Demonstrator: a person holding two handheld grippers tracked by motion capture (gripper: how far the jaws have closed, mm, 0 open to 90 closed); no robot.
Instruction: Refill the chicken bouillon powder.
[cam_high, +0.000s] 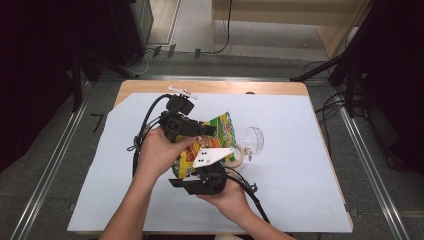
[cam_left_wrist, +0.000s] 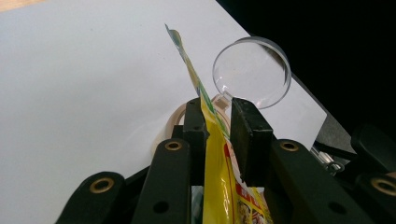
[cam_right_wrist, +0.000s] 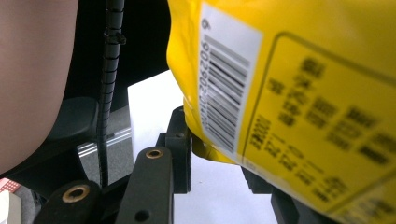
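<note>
A yellow snack bag (cam_high: 226, 129) with green and red print is held up over the table between both grippers. My left gripper (cam_high: 204, 131) comes in from the left, its jaws shut on the bag's (cam_left_wrist: 219, 177) thin upper edge, which sticks out past the fingertips (cam_left_wrist: 196, 116). My right gripper (cam_high: 199, 169), with its grey plate on top, holds the bag's lower part from below. In the right gripper view the bag's barcode side (cam_right_wrist: 280, 84) fills the gap. It presses on the left jaw and hides the other one.
A clear plastic cup (cam_high: 255, 139) (cam_left_wrist: 252, 70) lies on its side just right of the bag, beside a beige tape roll (cam_high: 236, 156) (cam_left_wrist: 173, 119). A small white object (cam_high: 183, 91) rests at the table's far edge. The pale sheet (cam_high: 290, 165) covers most of the tabletop.
</note>
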